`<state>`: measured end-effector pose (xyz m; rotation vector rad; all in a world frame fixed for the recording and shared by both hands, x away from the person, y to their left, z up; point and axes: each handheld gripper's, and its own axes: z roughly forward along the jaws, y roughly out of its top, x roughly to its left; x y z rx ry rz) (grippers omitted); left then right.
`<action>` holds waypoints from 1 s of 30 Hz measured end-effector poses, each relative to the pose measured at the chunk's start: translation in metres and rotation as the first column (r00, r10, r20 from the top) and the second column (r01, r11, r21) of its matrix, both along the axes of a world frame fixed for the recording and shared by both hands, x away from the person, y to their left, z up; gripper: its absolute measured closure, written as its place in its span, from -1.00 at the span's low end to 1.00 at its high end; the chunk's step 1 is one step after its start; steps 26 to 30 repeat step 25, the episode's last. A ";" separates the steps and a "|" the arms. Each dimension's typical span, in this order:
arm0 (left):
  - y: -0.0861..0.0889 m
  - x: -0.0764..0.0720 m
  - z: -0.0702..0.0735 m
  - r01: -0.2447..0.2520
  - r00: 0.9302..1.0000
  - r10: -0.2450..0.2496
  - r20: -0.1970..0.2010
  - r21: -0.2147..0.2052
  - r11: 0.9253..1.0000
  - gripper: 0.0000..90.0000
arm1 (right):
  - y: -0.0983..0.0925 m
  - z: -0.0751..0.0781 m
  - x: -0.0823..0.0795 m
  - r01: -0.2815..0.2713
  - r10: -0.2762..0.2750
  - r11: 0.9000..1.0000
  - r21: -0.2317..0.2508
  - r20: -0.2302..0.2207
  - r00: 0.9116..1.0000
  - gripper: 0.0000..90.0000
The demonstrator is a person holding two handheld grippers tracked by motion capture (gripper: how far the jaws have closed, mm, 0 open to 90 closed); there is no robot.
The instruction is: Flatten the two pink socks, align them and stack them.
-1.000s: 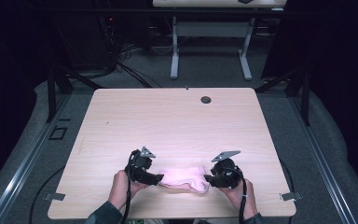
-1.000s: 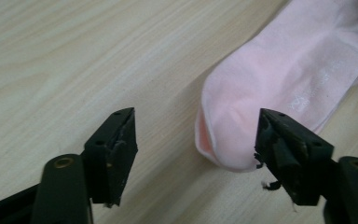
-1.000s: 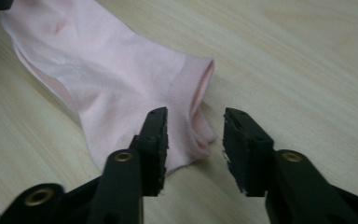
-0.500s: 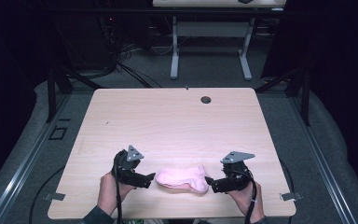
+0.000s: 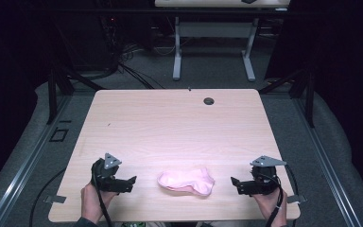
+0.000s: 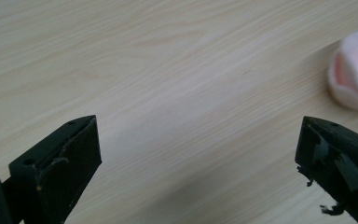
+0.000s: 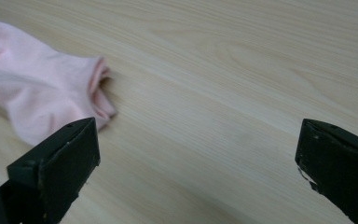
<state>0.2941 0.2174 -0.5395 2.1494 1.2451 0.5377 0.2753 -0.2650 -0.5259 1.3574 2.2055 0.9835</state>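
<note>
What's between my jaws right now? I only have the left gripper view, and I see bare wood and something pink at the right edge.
Observer: Nothing. The left gripper is open over the bare table; its jaws have just been opening.
Operator: What is the pink thing?
Observer: A pink sock, lying flat near the table's front edge, apart from both grippers.
Operator: Where is the other gripper?
Observer: The right gripper is on the sock's far side, also open and holding nothing, its jaws having just been opening too.
Operator: Which end of the sock faces it?
Observer: The open cuff.
</note>
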 end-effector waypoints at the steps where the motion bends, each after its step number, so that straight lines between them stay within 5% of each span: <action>1: 0.005 0.000 -0.004 -0.013 1.000 0.013 -0.002 -0.007 1.000 -0.99 | -0.005 -0.003 0.000 0.019 -0.019 1.000 0.005 0.004 1.000 -1.00; 6: 0.024 0.002 -0.028 -0.085 0.996 0.085 -0.015 -0.005 0.996 -0.99 | -0.030 -0.023 0.007 0.090 -0.090 0.996 -0.017 -0.016 0.996 -1.00; 14: 0.037 0.005 -0.048 -0.128 0.992 0.129 0.010 -0.024 0.991 -1.00 | -0.049 -0.049 0.022 0.130 -0.132 0.991 -0.044 -0.056 0.990 -1.00; 18: 0.041 0.004 -0.053 -0.148 0.988 0.150 0.025 -0.071 0.986 -1.00 | -0.051 -0.057 0.028 0.145 -0.148 0.988 -0.052 -0.055 0.987 -1.00; 30: 0.044 0.008 -0.053 -0.121 0.992 0.123 0.028 -0.072 0.990 -1.00 | -0.053 -0.063 0.031 0.158 -0.159 0.986 -0.048 -0.013 0.987 -1.00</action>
